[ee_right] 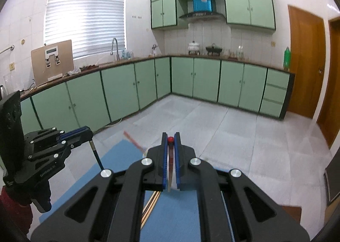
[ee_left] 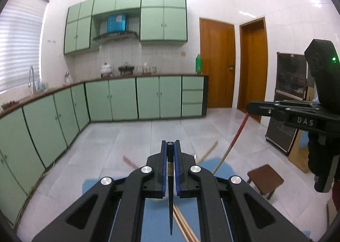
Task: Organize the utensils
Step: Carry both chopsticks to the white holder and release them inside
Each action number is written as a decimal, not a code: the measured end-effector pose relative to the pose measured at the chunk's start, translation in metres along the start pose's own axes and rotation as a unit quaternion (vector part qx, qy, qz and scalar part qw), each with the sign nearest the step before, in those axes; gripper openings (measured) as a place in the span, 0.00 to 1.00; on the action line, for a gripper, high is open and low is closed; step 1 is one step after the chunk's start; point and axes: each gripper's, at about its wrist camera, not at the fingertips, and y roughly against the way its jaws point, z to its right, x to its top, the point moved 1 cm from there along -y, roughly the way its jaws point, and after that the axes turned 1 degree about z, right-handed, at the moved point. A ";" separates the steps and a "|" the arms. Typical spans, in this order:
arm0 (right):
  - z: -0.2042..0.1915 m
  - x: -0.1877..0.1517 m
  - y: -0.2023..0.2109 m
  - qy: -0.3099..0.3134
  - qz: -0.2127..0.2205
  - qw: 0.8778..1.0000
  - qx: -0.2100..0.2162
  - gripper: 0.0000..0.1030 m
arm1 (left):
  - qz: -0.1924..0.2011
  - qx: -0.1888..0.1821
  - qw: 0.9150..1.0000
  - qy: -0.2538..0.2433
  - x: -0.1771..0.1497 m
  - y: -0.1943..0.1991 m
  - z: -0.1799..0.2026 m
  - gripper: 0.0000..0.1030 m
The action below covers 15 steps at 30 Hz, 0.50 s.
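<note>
My left gripper point(ee_left: 170, 146) is shut on a dark blue-black chopstick point(ee_left: 170, 199) that hangs down between its jaws; it also shows at the left of the right wrist view point(ee_right: 86, 132). My right gripper point(ee_right: 170, 136) is shut on a red and cream chopstick point(ee_right: 170, 169); in the left wrist view it shows at the right point(ee_left: 252, 107) with the red chopstick point(ee_left: 231, 142) hanging down. Both are held above a blue mat point(ee_right: 119, 157). Several wooden chopsticks point(ee_left: 182, 222) lie on the mat below. A pink chopstick point(ee_left: 130, 162) and a wooden one point(ee_left: 207, 152) lie further out.
Green kitchen cabinets point(ee_right: 119, 89) run along the left and far walls. A small brown stool point(ee_left: 265, 178) stands on the tiled floor at the right. Wooden doors point(ee_left: 216, 63) are at the far right. A dark cabinet point(ee_left: 284, 101) stands by the right wall.
</note>
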 end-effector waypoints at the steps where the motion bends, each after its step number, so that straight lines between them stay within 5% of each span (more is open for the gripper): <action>1: 0.002 0.006 -0.002 0.001 0.004 1.000 -0.002 0.05 | 0.008 -0.001 1.000 -0.002 0.008 -0.003 0.001 0.06; 9: 0.025 0.043 -0.039 0.003 0.019 1.000 -0.020 0.05 | 0.059 0.006 0.998 -0.007 0.070 -0.054 -0.001 0.06; 15: 0.037 0.030 -0.088 -0.009 -0.007 0.999 -0.030 0.05 | 0.048 0.028 0.998 -0.009 0.064 -0.111 -0.007 0.06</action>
